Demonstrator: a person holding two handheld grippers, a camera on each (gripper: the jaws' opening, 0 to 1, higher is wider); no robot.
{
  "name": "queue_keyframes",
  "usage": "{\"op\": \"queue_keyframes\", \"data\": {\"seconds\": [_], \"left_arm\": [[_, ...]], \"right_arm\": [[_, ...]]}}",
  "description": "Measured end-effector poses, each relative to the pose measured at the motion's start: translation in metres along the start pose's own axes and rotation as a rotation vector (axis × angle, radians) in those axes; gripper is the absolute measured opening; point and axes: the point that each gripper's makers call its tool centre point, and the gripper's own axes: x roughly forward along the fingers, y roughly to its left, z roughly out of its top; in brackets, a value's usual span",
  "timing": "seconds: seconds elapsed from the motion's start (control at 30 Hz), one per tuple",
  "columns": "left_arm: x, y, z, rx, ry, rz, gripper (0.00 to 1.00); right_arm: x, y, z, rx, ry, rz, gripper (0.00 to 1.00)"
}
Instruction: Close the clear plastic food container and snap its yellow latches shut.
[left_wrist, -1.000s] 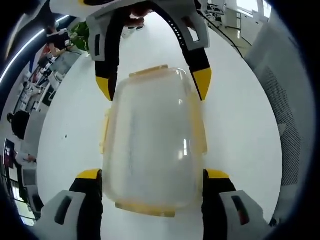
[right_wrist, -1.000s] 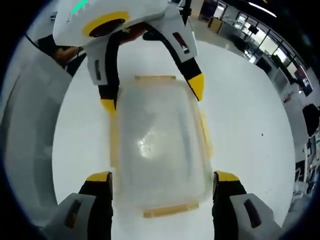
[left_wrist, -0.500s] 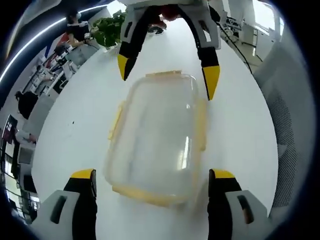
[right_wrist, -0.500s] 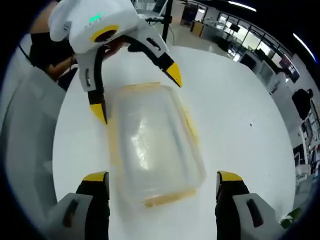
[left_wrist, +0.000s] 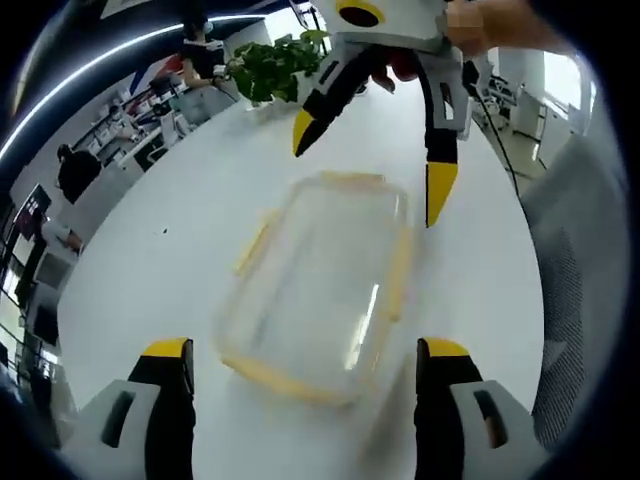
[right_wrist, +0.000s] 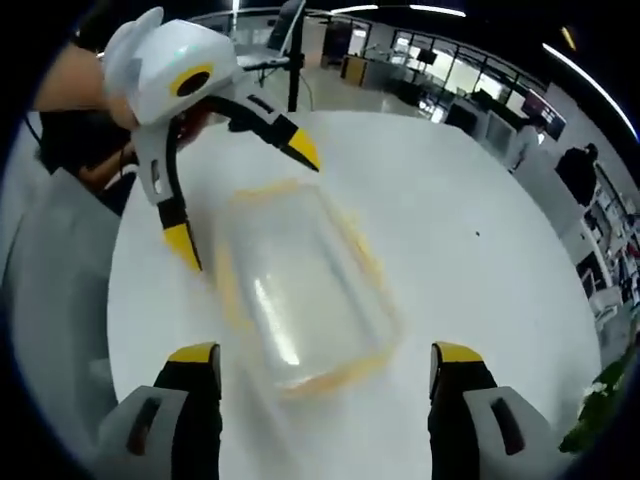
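Container (left_wrist: 322, 285) sits flat on the round white table (left_wrist: 170, 270), clear like glass, with soft round corners and its lid (right_wrist: 290, 290) on top. It is shaped like a long box. Yellow latches (left_wrist: 257, 242) run along its edges. It looks a bit blurry, so I cannot tell if the latches are snapped down.

In the left gripper view, on the far left, there are desks and people, small and hard to make out. A leafy green plant (left_wrist: 272, 66) stands at the far edge of the table. The left gripper (left_wrist: 305, 365) has its two jaws spread wide at the bottom, with yellow tips, one on each side of the near end of the container. It holds nothing. The right gripper (left_wrist: 372, 165) comes in from the top, white and grey with pointed yellow tips. Its jaws are wide apart too, above the far end of the container, not touching it. A hand (left_wrist: 490, 25) holds it, cut off at the top. A grey mesh chair (left_wrist: 575, 300) is on the right.

In the right gripper view, the container lies between the two grippers.
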Motion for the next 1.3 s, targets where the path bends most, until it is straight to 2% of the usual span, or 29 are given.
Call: {"op": "queue_keyframes", "data": {"seconds": [0.43, 0.53, 0.63, 0.9, 0.93, 1.07, 1.3], "left_arm": [[-0.013, -0.007, -0.008, -0.128, -0.056, 0.046, 0.94], [-0.02, -0.007, -0.008, -0.145, -0.081, 0.081, 0.93], [-0.024, -0.008, -0.009, -0.178, -0.099, 0.089, 0.94], [-0.034, -0.015, -0.013, -0.197, -0.121, 0.098, 0.94], [-0.035, -0.017, -0.01, -0.209, -0.149, 0.094, 0.94], [-0.037, -0.021, -0.015, -0.219, -0.142, 0.096, 0.94], [-0.042, -0.029, -0.014, -0.229, -0.167, 0.097, 0.95]], "right_arm": [[-0.012, 0.007, -0.007, 0.116, -0.078, -0.061, 0.86], [-0.014, 0.01, -0.009, 0.128, -0.087, -0.072, 0.86], [-0.018, 0.012, -0.009, 0.136, -0.103, -0.089, 0.86], [-0.025, 0.018, -0.01, 0.164, -0.139, -0.114, 0.86], [-0.026, 0.019, -0.011, 0.164, -0.141, -0.117, 0.86], [-0.029, 0.025, -0.014, 0.176, -0.152, -0.121, 0.85], [-0.033, 0.034, -0.023, 0.195, -0.159, -0.127, 0.85]]}}
